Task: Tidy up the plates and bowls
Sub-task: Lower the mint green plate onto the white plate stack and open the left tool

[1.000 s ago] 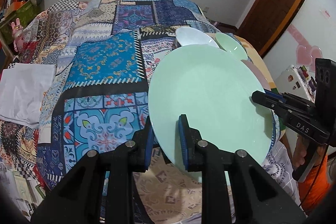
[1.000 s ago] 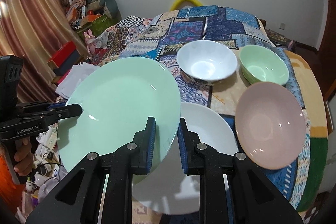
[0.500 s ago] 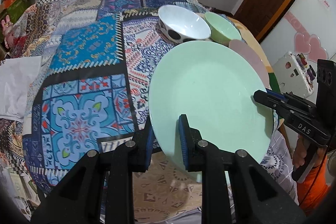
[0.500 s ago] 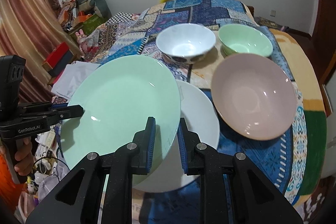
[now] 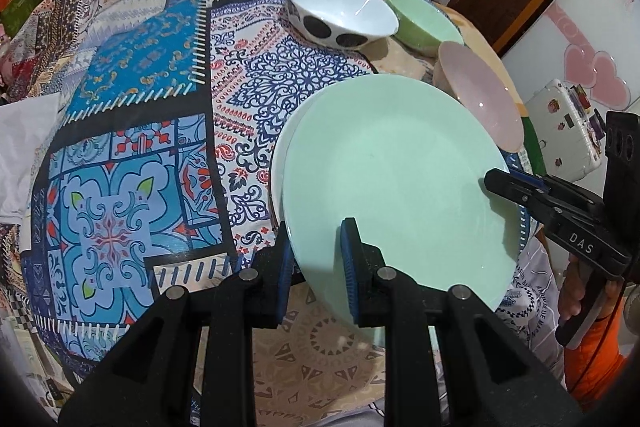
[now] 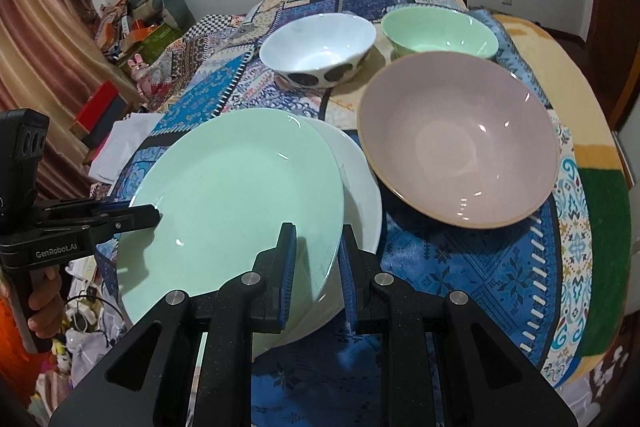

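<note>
Lower than a second ago, the round mint-green plate [image 6: 232, 195], clamped by left hand-held gripper [image 5: 316, 259] and right hand-held gripper [image 6: 316, 267], hangs over the white plate [image 6: 360, 179]. Two plates, three bowls: white spotted bowl [image 6: 316, 51], green bowl [image 6: 440, 31], pink bowl [image 6: 460, 143].

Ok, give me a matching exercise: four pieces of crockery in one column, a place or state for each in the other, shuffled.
Things:
1. mint green plate
2. white plate
3. pink bowl
4. spotted white bowl

Places or states:
A. far side, beside the green bowl
B. clamped at two edges by both grippers
C. lying directly under the held plate
D. right of the two plates, nearest large bowl

Pairs: 1-B, 2-C, 3-D, 4-A
</note>
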`<state>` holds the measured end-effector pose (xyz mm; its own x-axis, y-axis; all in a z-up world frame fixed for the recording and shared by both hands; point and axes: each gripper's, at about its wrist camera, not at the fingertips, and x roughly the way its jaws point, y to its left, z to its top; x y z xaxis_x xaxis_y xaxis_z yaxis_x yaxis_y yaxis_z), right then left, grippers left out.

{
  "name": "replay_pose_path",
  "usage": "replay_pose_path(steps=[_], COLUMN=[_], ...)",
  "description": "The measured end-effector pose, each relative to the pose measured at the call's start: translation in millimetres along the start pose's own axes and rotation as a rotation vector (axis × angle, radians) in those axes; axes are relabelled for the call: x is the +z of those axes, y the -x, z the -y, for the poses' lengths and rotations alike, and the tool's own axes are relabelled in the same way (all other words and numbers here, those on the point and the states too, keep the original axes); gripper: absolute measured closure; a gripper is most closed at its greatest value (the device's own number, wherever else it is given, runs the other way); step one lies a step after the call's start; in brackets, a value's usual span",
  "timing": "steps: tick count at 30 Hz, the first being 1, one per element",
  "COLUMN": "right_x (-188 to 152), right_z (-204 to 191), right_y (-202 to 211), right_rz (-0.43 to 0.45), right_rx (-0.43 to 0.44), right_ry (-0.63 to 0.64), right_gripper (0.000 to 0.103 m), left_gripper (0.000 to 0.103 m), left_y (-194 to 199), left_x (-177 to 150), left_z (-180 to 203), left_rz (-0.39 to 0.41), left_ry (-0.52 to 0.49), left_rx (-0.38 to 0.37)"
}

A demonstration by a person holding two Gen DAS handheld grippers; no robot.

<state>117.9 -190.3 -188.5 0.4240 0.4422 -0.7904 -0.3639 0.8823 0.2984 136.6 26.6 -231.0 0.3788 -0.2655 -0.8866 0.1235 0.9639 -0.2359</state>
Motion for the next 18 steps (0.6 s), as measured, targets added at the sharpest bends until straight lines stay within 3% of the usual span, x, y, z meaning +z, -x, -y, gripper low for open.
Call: replay_pose_path(steps=[18], right_x=[1], right_z=[9], right_y=[-10], right_rz=[-0.014], right_rx=[0.002], right_ry=[-0.047], right_gripper=[0.084], left_gripper=[0.080], left_y=[-24], left_x=[17], left_z=[2], left_rz=[-0.023], left_ry=[-0.001], left_rx=[0.030])
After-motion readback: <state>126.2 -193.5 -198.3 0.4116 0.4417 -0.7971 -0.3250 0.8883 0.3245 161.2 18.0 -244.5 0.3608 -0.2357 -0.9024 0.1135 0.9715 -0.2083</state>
